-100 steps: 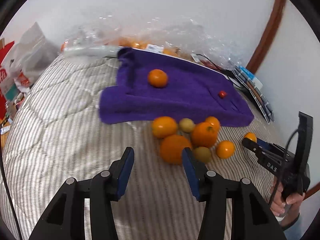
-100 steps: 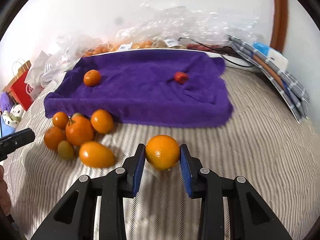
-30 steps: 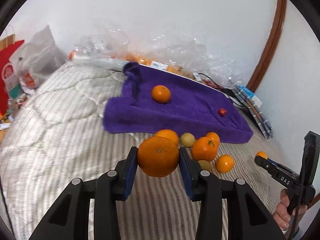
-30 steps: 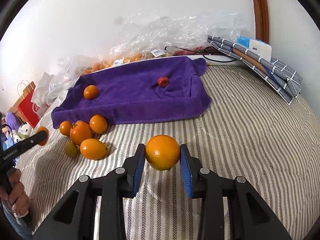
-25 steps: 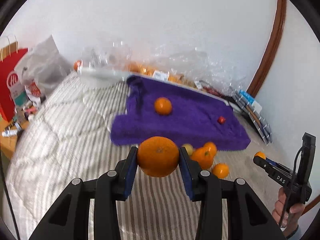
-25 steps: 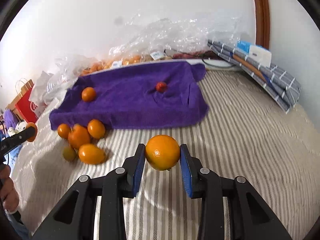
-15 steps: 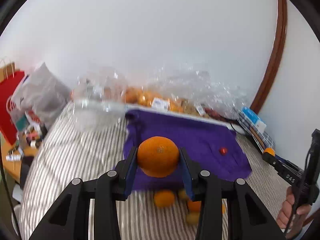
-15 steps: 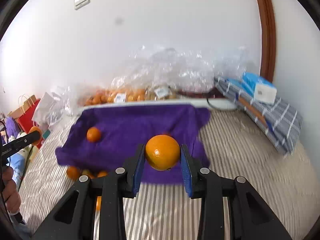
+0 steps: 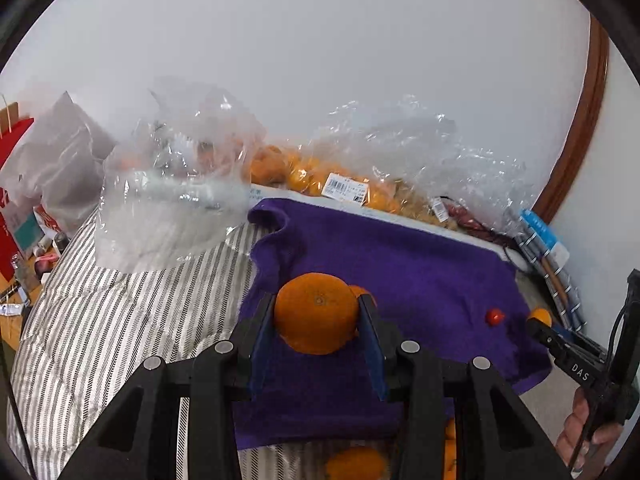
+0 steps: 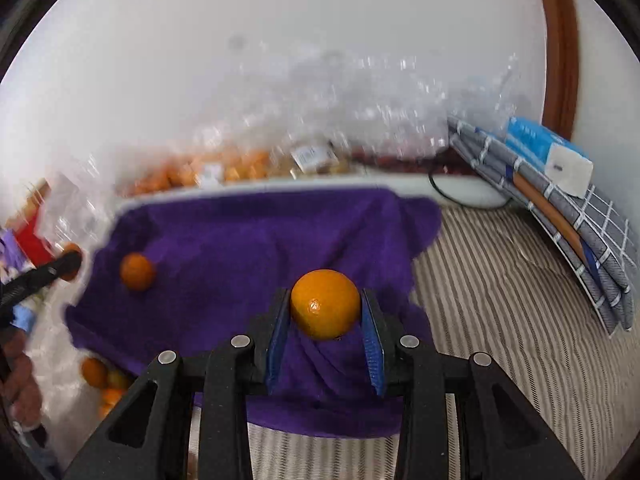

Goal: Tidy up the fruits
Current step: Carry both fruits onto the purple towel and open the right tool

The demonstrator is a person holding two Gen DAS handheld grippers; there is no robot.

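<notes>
My left gripper [image 9: 316, 334] is shut on a large orange [image 9: 316, 312] and holds it above the near left part of the purple towel [image 9: 420, 276]. My right gripper [image 10: 325, 330] is shut on a smaller orange [image 10: 325, 304] above the towel's [image 10: 248, 232] near right part. On the towel lie a small orange [image 10: 137, 271] and a small red fruit [image 9: 495, 316]. Several oranges [image 10: 100, 380] lie on the striped bedcover in front of the towel; they also show in the left wrist view [image 9: 356, 462]. The right gripper [image 9: 540, 320] shows at the left view's right edge.
Clear plastic bags [image 9: 172, 196] with packed oranges [image 9: 304, 176] line the wall behind the towel. Folded grey checked cloth and a blue box [image 10: 560, 196] lie at the right. A red paper bag [image 9: 16, 184] stands at the left. The striped bedcover [image 10: 500, 300] extends to the right.
Both grippers have moved forward and lower over the purple towel, each still holding its orange. The loose oranges on the bedcover have slid to the bottom of both views.
</notes>
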